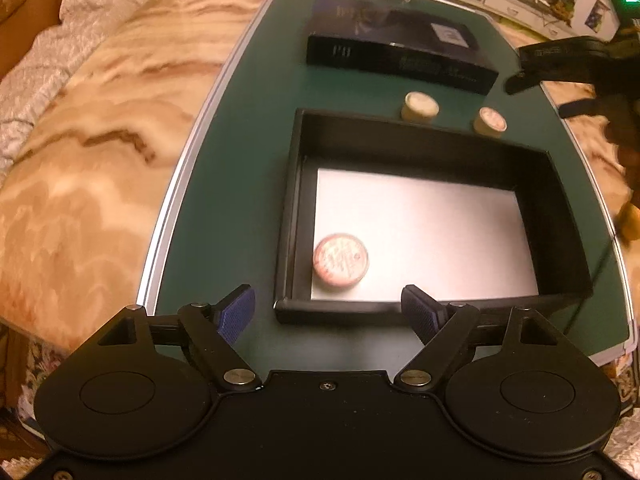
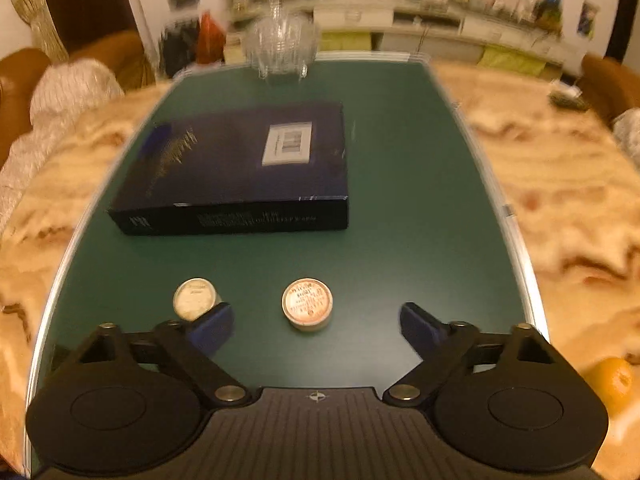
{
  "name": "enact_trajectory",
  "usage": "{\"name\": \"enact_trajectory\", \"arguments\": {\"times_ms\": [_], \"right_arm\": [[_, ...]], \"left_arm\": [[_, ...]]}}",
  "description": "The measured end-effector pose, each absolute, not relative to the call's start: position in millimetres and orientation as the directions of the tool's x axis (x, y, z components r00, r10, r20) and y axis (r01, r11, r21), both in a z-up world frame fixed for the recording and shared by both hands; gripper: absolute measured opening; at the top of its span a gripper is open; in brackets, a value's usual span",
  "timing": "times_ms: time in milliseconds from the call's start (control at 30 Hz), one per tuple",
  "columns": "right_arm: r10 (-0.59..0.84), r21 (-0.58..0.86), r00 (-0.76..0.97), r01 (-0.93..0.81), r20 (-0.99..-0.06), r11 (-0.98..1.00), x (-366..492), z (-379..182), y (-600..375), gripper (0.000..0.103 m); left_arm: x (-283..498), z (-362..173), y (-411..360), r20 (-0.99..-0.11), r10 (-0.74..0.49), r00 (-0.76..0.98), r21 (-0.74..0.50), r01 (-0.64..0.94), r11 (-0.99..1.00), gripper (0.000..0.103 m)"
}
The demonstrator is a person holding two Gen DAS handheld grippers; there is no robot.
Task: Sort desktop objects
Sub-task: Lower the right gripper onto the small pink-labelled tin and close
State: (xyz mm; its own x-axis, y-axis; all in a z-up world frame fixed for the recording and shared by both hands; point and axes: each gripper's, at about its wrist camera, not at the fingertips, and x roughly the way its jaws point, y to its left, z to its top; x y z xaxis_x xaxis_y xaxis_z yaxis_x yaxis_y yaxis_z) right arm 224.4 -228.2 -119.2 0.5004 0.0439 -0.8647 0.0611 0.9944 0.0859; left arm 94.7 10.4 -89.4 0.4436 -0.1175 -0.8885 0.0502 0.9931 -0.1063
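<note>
A black open box (image 1: pixel 292 208) with a white floor sits on the green table top (image 1: pixel 240 160). One round pink-lidded tin (image 1: pixel 341 261) lies in its near left corner. My left gripper (image 1: pixel 328 312) is open and empty just before the box's near wall. Two more tins stand behind the box: a cream one (image 1: pixel 419 107) and a pink one (image 1: pixel 490 121). In the right wrist view the cream tin (image 2: pixel 196 298) is at the left fingertip and the pink tin (image 2: pixel 307 303) lies between the fingers of my open, empty right gripper (image 2: pixel 316 326), a little ahead.
A thick dark book (image 2: pixel 248 168) lies flat in the middle of the table (image 2: pixel 400 200). A glass bowl (image 2: pixel 280 40) stands at the far edge. An orange (image 2: pixel 612 380) lies at the near right. My right gripper's body (image 1: pixel 580 64) shows at the right.
</note>
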Motion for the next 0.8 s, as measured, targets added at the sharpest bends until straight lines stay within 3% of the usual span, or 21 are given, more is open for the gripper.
{"name": "enact_trajectory", "arguments": {"times_ms": [100,200,367,467,500,800], "right_arm": [[0.041,0.067,0.476,0.038,-0.879,0.997,257,-126,-230,0.088],[0.037,0.049,0.450,0.015,-0.892,0.999,289,-133,-232,0.077],[0.028,0.039,0.419,0.017,-0.908,0.999,312,-147,-228,0.069],[0.032,0.050,0.405,0.034,-0.914,0.998,312,-153,-229,0.055],[0.034,0.054,0.401,0.040,-0.915,0.998,312,-154,-229,0.045],[0.052,0.082,0.416,0.054,-0.908,0.995,286,-147,-229,0.045]], "left_arm": [[96,-92,18,-0.892,-0.121,0.435,-0.113,0.044,0.993,0.080],[99,-94,22,-0.892,-0.122,0.435,-0.117,0.039,0.992,0.080],[102,-99,25,-0.894,-0.136,0.427,-0.130,0.044,0.991,0.080],[102,-101,26,-0.894,-0.145,0.423,-0.138,0.047,0.989,0.081],[103,-102,26,-0.894,-0.146,0.423,-0.139,0.048,0.989,0.081],[103,-101,29,-0.892,-0.147,0.427,-0.139,0.051,0.989,0.081]]}}
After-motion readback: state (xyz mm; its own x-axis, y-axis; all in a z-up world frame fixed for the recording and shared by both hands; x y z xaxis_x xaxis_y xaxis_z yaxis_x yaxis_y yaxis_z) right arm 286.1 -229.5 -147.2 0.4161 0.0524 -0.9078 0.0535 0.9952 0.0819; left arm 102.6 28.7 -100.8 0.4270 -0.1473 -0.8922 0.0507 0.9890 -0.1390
